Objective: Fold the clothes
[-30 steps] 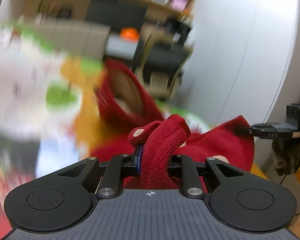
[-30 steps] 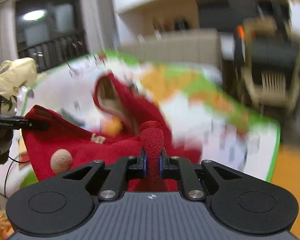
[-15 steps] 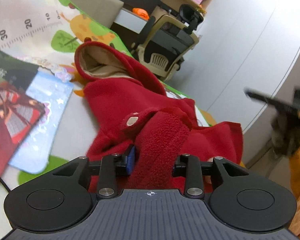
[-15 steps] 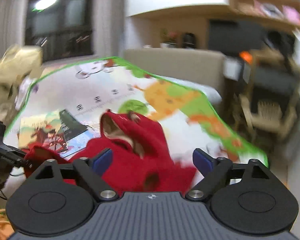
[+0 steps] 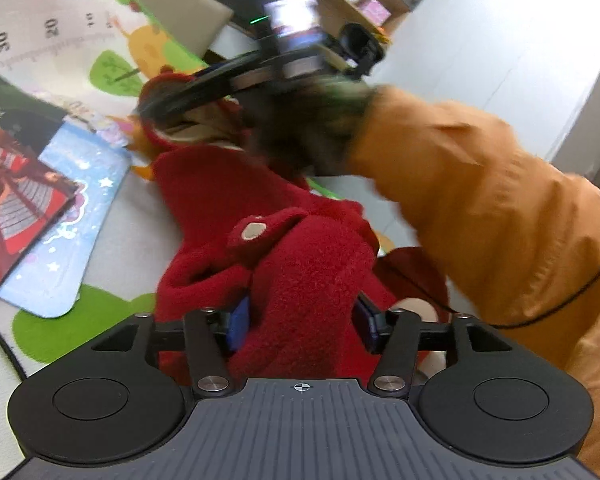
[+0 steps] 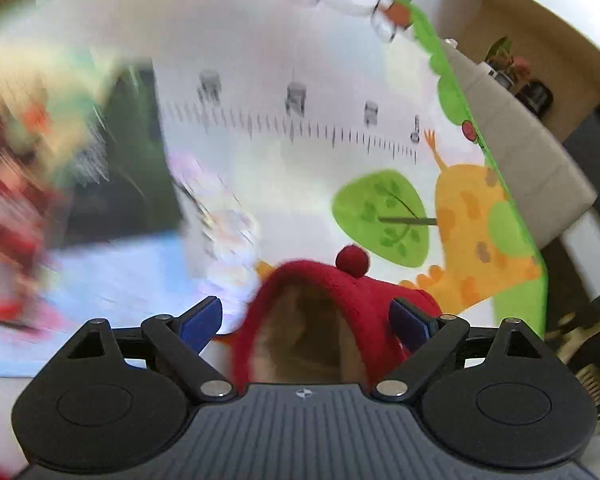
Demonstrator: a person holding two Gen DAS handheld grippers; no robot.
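A red fleece hooded garment [image 5: 220, 200] lies on the play mat. Its hood [image 6: 312, 280] has a cream lining and a red pompom [image 6: 352, 260]. My left gripper [image 5: 300, 322] sits low over the garment's near end. Its jaws are spread, and a thick fold of fleece [image 5: 308, 264] lies loosely between the blue pads [image 5: 236, 322]. My right gripper [image 6: 306, 320] is open, with the hood's rim between its fingers. In the left wrist view the right gripper [image 5: 172, 108] is a dark blur reaching across to the hood, held by a person's orange sleeve [image 5: 480, 200].
The colourful play mat [image 6: 300, 184] has a ruler print, a green tree and an orange giraffe. A blue picture book [image 5: 72, 216] and a red-covered book [image 5: 16, 200] lie left of the garment. A beige sofa [image 6: 532, 152] borders the mat's far edge.
The right gripper let go of the red fleece, opened and swung across to the hood. The left jaws spread wider around their fold. The garment came down onto the mat.
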